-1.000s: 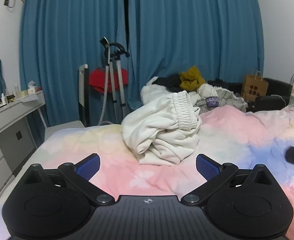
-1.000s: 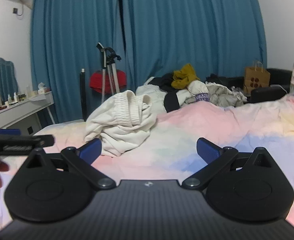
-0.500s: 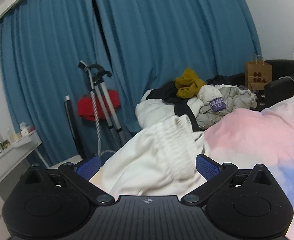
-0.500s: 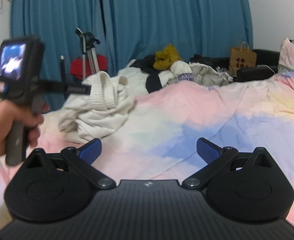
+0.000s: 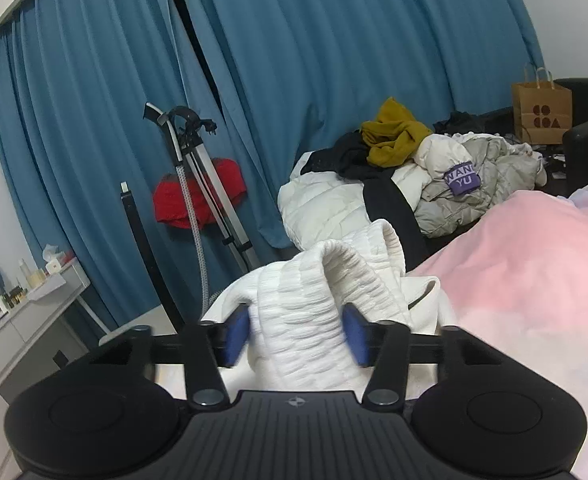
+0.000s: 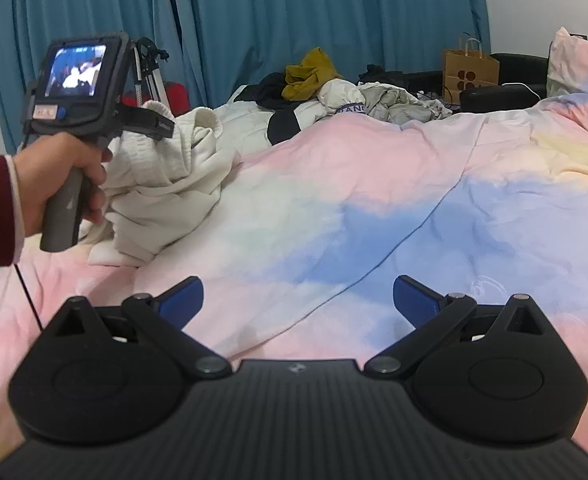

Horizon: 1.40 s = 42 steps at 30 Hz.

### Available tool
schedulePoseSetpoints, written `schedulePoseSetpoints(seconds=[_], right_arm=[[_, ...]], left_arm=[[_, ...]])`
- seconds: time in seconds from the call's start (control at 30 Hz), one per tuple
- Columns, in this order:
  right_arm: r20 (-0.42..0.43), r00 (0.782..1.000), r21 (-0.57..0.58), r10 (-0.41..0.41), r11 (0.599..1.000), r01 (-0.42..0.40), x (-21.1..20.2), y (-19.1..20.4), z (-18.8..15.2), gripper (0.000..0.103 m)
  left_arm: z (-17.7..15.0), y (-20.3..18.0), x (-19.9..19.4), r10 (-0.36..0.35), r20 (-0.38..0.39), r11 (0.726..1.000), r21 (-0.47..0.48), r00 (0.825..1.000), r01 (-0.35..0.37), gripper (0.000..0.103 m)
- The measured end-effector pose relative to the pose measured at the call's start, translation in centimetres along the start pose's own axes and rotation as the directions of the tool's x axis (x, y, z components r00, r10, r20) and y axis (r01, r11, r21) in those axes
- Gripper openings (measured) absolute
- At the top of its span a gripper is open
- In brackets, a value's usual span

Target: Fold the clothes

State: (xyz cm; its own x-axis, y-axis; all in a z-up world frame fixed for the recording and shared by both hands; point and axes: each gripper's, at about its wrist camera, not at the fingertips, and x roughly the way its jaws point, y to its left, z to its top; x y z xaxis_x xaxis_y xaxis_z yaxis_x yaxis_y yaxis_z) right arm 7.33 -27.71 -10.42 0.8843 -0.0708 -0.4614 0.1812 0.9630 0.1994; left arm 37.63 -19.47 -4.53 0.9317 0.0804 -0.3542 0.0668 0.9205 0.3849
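Bed (image 6: 374, 208) under pastel pink-blue-yellow duvet, crumpled white garment (image 6: 165, 184) lying on it, clothes heap (image 6: 334, 92) at far edge

teal blue curtains (image 5: 334, 80) hang floor-length across the far wall, closed but for a narrow dark gap. white wall (image 5: 566, 12) shows at right. a bed with a pastel pink, blue and yellow duvet (image 6: 374, 200) fills the foreground. a grey-white dresser (image 5: 25, 320) stands at left, small bottles along its top. a brown paper bag (image 5: 542, 110) sits on dark furniture at far right. lighting is even and indoor.
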Motion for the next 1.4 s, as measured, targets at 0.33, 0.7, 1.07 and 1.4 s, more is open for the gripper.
schedulePoseSetpoints(seconds=[0.33,0.7,1.07,1.4], right_arm=[[0.109,0.991,-0.004,0.079,0.997,-0.079,-1.3,0.8,0.0,0.103],[0.206,0.964,-0.038,0.166,0.986,-0.162,-5.1,2.8,0.4,0.103],[0.025,0.949,-0.139,0.315,0.941,-0.309,-2.3,9.0,-2.1,0.103],[0.010,0.967,-0.471,0.253,0.855,-0.219,3.0,14.9,-2.1,0.069]], left_arm=[[-0.8,9.1,-8.3,-0.002,0.116,0.962,-0.273,0.993,0.033,0.025],[-6.7,23.8,-23.3,-0.053,0.240,0.918,-0.370,0.969,0.142,0.023],[-18.0,33.3,-25.9,-0.055,0.123,0.865,-0.491,0.991,0.109,0.005],[-22.1,33.1,-23.6,-0.177,-0.051,0.876,-0.463,0.983,0.134,0.010]])
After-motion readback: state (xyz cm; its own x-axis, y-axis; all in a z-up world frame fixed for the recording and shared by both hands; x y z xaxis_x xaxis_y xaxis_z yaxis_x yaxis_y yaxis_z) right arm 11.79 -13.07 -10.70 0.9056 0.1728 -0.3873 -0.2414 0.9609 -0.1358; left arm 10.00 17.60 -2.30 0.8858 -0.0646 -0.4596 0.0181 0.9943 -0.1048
